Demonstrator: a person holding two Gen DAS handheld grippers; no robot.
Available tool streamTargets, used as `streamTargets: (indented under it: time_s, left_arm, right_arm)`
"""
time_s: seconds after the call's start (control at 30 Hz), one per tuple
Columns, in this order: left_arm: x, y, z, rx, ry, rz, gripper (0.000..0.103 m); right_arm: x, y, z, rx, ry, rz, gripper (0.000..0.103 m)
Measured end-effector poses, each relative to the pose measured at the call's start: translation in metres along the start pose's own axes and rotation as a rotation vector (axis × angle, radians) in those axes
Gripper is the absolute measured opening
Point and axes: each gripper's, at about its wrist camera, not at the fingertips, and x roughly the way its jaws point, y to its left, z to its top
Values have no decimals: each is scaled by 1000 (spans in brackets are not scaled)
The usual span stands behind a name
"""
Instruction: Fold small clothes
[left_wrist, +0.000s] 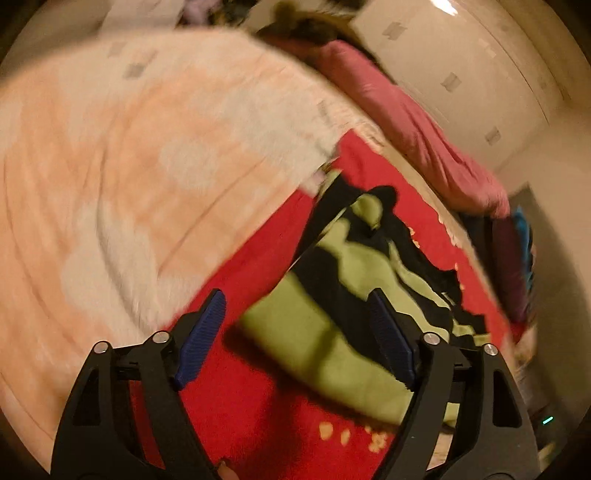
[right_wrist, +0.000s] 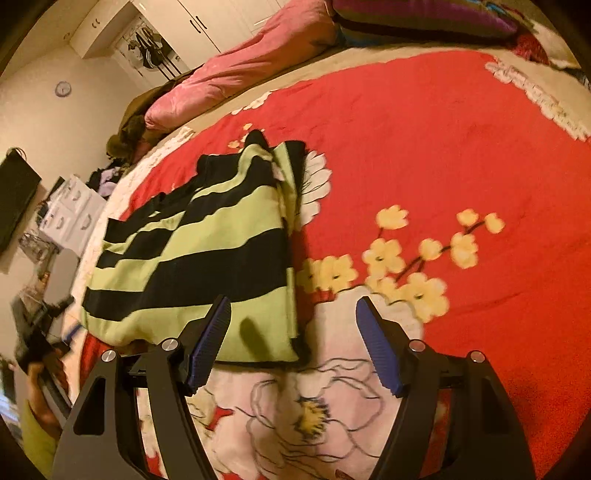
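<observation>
A small garment (right_wrist: 192, 251) with lime-green and black stripes lies folded on the red flowered bedspread (right_wrist: 443, 147). My right gripper (right_wrist: 293, 301) hovers open just past the garment's near right corner, with nothing between its blue pads (right_wrist: 208, 339). In the left wrist view the same striped garment (left_wrist: 314, 332) lies partly rumpled on the red bedspread (left_wrist: 229, 387). My left gripper (left_wrist: 295, 295) is open above its near end, and the pads are not pressing on it. That view is blurred.
A large peach and white cloth (left_wrist: 110, 166) fills the left side of the left wrist view. A pink duvet (right_wrist: 251, 62) and dark pillows (right_wrist: 424, 18) line the bed's far side. Wardrobes (right_wrist: 192, 22) and white boxes (right_wrist: 70, 210) stand beyond the bed.
</observation>
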Motion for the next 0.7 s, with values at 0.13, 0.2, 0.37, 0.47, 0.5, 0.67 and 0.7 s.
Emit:
streamTargets:
  time_s: [0.13,0.2,0.37,0.47,0.5,0.67,0.7]
  left_arm:
    - [5,7,-14,-54,57,-37,72]
    - [11,4,-20,-66,81,-48,74]
    - [23,-13,-24,-9,70,-16,53]
    - [25,-23,-22,97,45,35,2]
    - [19,-26,-21,130,23,43,1]
    - [17,-28,-20,178,8,95,3]
    - [21,-27,-21,182,21,111,4]
  right_arm:
    - [11,2,3,16,23,-1,69]
    - [20,1,4,35,64,27,70]
    - [28,6,8,41,104,80,30]
    - [21,18,7,-37,92,62,6]
    - [15,23,8,-69,77,47,6]
    - [5,18,9,-135,85,-90,6]
    - [10,15,6,-127,109,-92,7]
